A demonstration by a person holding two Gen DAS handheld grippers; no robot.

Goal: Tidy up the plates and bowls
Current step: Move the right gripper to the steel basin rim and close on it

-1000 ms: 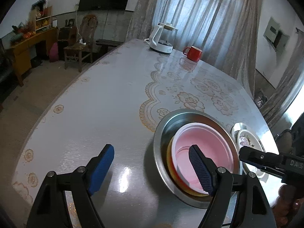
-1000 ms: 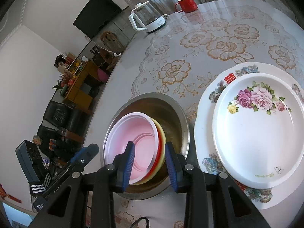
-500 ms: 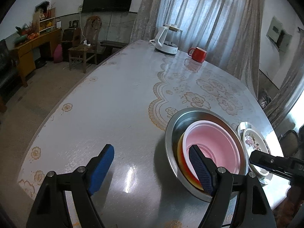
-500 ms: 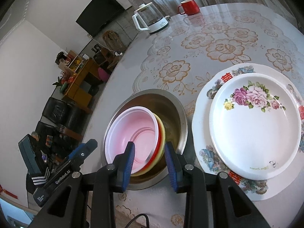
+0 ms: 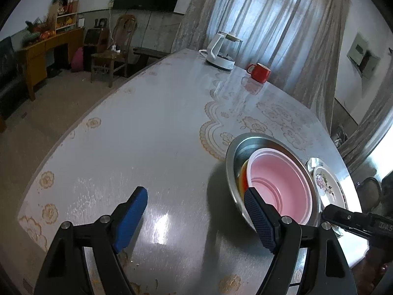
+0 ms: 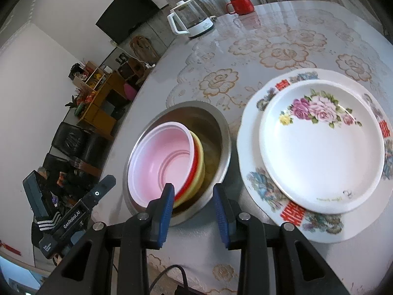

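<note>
A steel bowl (image 6: pixel 218 132) sits on the table and holds a tilted stack: a pink bowl (image 6: pixel 162 157) inside a red one inside a yellow one (image 6: pixel 200 164). The steel bowl (image 5: pixel 235 147) and pink bowl (image 5: pixel 277 184) also show in the left wrist view. To the right, a small floral plate (image 6: pixel 319 147) lies on a larger floral plate (image 6: pixel 265 189). My right gripper (image 6: pixel 194 211) is open and empty, above the steel bowl's near rim. My left gripper (image 5: pixel 196 216) is wide open and empty, above bare table left of the bowls.
A white kettle (image 6: pixel 190 21) and a red mug (image 6: pixel 240 5) stand at the table's far end. The table edge runs along the left, with chairs and a wooden desk (image 5: pixel 44 51) on the floor beyond. The other gripper shows at the left edge of the right wrist view (image 6: pixel 73 216).
Both grippers have pulled back and up from the bowls. The stacked bowls and plates have not moved. The jaws stay as they were.
</note>
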